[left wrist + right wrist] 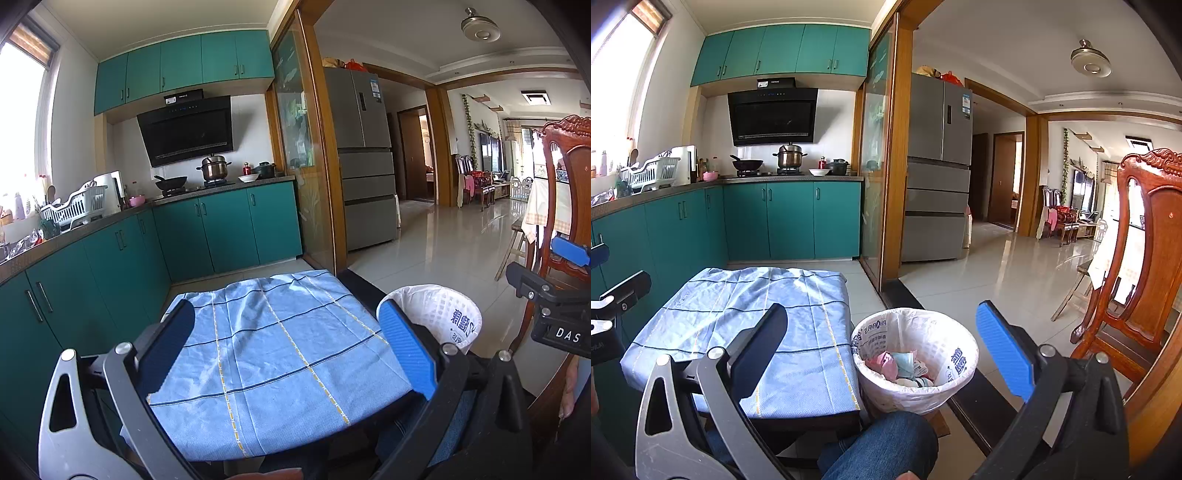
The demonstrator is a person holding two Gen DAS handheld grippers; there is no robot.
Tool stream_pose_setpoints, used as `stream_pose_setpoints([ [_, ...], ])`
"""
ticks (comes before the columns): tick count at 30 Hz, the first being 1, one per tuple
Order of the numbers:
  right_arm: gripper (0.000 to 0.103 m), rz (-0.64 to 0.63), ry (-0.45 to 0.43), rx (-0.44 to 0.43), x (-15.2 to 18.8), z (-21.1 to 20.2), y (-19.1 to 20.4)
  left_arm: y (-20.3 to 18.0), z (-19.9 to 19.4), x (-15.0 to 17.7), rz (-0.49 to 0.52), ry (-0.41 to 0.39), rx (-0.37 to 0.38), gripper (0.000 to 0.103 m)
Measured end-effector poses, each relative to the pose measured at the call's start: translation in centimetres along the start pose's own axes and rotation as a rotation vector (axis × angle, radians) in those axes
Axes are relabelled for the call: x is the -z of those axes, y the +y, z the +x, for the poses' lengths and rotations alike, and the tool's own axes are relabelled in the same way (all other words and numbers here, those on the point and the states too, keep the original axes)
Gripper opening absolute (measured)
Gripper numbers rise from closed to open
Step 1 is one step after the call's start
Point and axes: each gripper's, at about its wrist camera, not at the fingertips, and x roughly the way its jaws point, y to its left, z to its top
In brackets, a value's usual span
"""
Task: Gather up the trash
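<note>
Lined bin (916, 360) holds crumpled scraps (905, 367), probably paper.

The left gripper's blue finger (406, 354) hides part of the white-lined round trash bin (447, 314); the bin's contents cannot be seen in that view.

light blue cloth (746, 317) checked with dark and yellow lines; white bin bag (916, 350) with blue print; teal cabinets (790, 221).

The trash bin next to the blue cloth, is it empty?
No, the right wrist view shows crumpled papers lying inside the white-lined trash bin.
</note>
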Motion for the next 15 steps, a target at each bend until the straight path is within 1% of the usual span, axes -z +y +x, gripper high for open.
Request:
stream_pose_setpoints([
  [15, 0.100, -0.015, 0.016, 0.000, -0.14, 0.31, 0.21, -0.13, 0.41, 0.48, -0.005, 0.015, 0.001, 0.100],
])
